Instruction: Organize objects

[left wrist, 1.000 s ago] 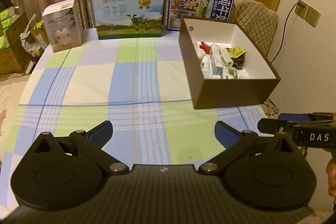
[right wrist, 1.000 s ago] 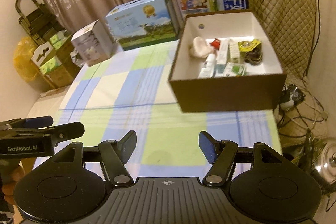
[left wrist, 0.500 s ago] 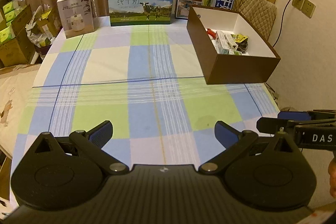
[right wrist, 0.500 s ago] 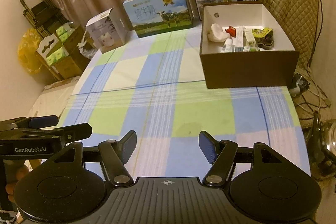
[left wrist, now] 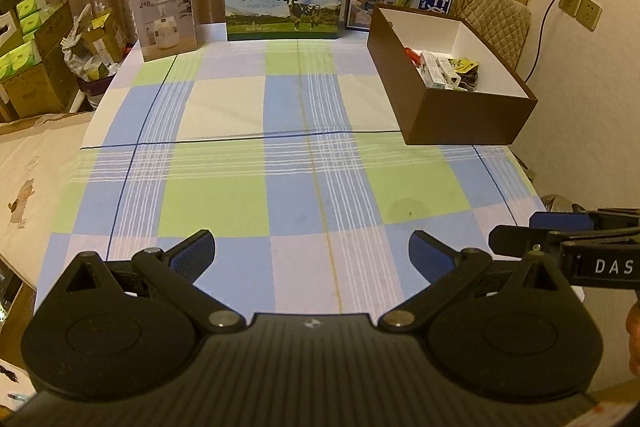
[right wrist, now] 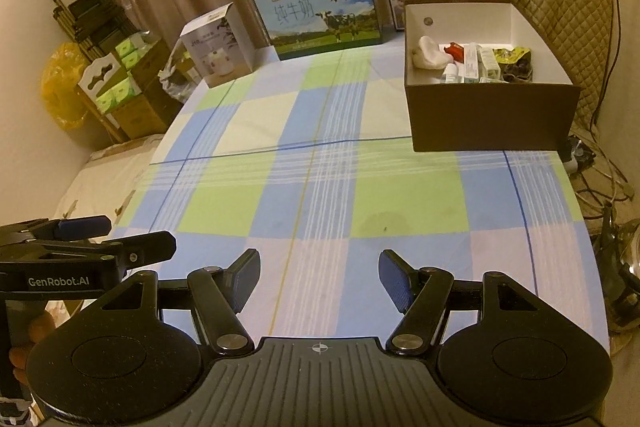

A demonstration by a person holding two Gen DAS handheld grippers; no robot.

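Hovering above the checked tablecloth [left wrist: 240, 107], both grippers gape empty: left gripper [left wrist: 311, 251], right gripper [right wrist: 319, 277]. Small items fill the brown box [right wrist: 492, 119].

Both hand-held grippers [left wrist: 311, 251] [right wrist: 319, 279] agape, empty

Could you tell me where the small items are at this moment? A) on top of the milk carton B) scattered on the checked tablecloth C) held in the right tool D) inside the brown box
D: the small items lie inside the brown box.
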